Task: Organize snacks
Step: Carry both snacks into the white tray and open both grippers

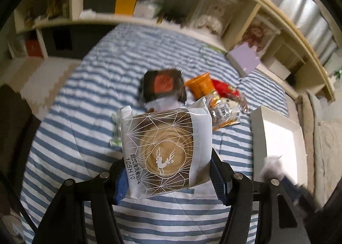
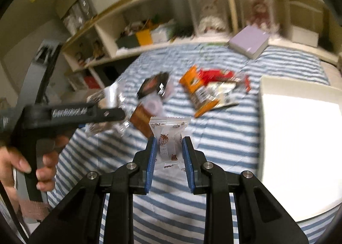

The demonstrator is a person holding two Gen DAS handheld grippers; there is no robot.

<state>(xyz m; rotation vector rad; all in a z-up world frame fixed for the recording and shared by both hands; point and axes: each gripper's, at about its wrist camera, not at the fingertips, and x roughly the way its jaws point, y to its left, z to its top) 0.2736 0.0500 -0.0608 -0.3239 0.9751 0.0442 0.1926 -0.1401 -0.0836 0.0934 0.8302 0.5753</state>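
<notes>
The left claw (image 1: 168, 173) sits at the bottom centre of its own view, its blue pads (image 1: 218, 180) pressed against both side edges of a white cake packet (image 1: 164, 150) printed with a rabbit and fine web lines; the jaws stand about half spread because the packet is wide, and the packet hangs clear above the striped bed (image 1: 85, 137). The right claw (image 2: 168, 154), low in the middle of its own view, is nearly closed on a small clear-wrapped candy (image 2: 165, 143), gripped around its middle with the crimped top sticking up past the pads. Beyond both claws, in the middle of each frame, the remaining snacks lie loose on the bed: a dark packet with a red label (image 1: 162, 85), and to its right an orange packet (image 1: 199, 85) overlapping a red wrapper (image 1: 224, 89). The open white box (image 1: 280, 135), at the right edge of both views, looks like the place to put them. To do this carry well, each claw should likely keep its squeeze steady, since the cake packet is soft and held only by its edges, travel over the box's near wall without clipping it, go in one at a time so the claws do not cross, and let go low inside the box.
</notes>
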